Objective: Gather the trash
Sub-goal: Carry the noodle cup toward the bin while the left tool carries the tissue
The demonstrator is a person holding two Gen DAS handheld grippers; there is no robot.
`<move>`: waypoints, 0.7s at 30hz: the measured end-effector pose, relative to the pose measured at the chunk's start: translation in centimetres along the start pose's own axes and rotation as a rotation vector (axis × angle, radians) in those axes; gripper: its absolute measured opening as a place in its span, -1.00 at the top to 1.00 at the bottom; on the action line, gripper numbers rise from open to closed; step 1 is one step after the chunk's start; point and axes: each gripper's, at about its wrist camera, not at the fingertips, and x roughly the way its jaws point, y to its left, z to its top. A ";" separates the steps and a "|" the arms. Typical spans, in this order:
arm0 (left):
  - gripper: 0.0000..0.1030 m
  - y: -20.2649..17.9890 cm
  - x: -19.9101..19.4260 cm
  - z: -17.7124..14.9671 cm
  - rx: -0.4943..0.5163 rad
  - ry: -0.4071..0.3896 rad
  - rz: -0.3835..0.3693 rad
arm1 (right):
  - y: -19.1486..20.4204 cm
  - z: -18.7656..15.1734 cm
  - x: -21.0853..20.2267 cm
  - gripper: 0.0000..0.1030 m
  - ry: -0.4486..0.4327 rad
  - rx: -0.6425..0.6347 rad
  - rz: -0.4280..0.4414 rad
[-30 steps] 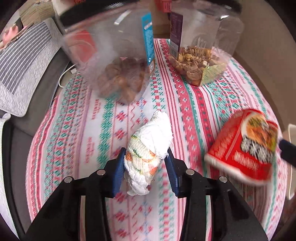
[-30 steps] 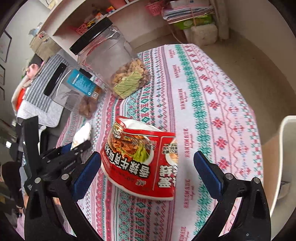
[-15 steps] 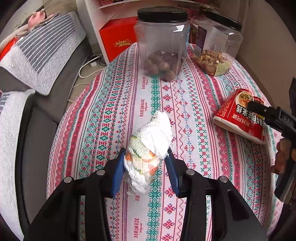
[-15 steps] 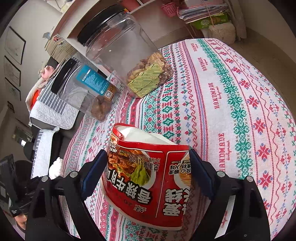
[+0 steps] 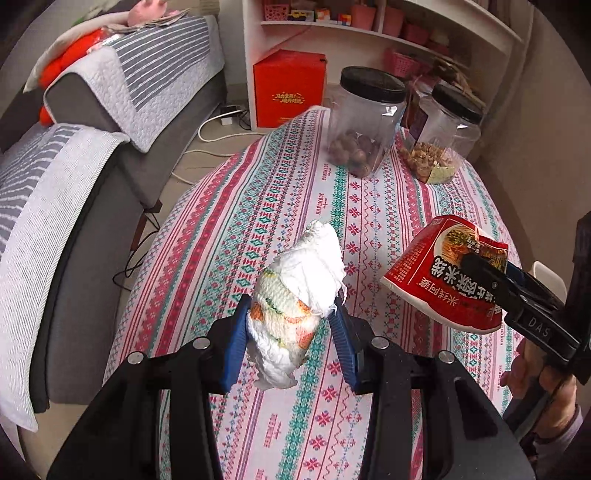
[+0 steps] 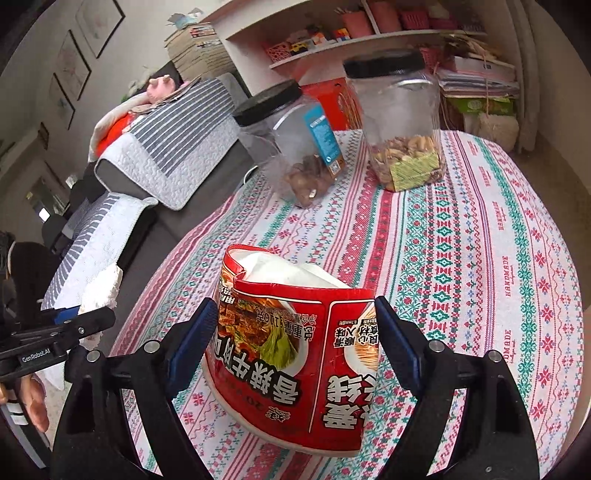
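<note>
— Where did the trash stand at that moment?

— Both pieces were off the desk (image 5: 258, 206), which wore a striped, patterned cloth; the left tongs (image 5: 291, 332) were clamped on a crumpled wad of tissue (image 5: 295, 295), white with orange and green print, its blue pads pressed into both sides; the wad stood up between them, tilted a little to the right.

— And the other hand?

— The right tongs (image 6: 295, 332) had just been closing and gripped the crushed red noodle cup (image 6: 291, 350) across its width; the blue pads touched its walls on both sides; the cup's torn rim faced away from the camera and white lining showed inside; in the left view the same cup (image 5: 443, 273) hung above the cloth at the right, with the person's hand (image 5: 543, 380) on the handle below it.

— What else was on the desk?

— Two clear jars with black lids at the far end, just beside each other; the left jar (image 5: 362, 125) held round brown nuts; the right jar (image 5: 439, 144) held paler nuts and a green packet; a grey sofa (image 5: 110, 155) with striped covers stood to the left, and a red box (image 5: 288, 88) sat under a white shelf (image 5: 332, 26) beyond.
</note>
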 end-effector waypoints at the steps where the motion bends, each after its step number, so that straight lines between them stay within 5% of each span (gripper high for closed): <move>1: 0.18 0.2 -0.8 -0.5 -0.013 -0.003 0.002 | 0.5 -0.1 -1.1 -0.57 -0.012 -0.015 -0.001; 12: 0.18 0.1 -8.4 -5.7 -0.145 -0.104 -0.045 | 4.1 -1.7 -14.3 -0.57 -0.155 -0.144 -0.009; 21: 0.18 -2.2 -8.5 -9.7 -0.175 -0.167 -0.110 | 2.0 -3.7 -20.1 -0.58 -0.221 -0.126 -0.080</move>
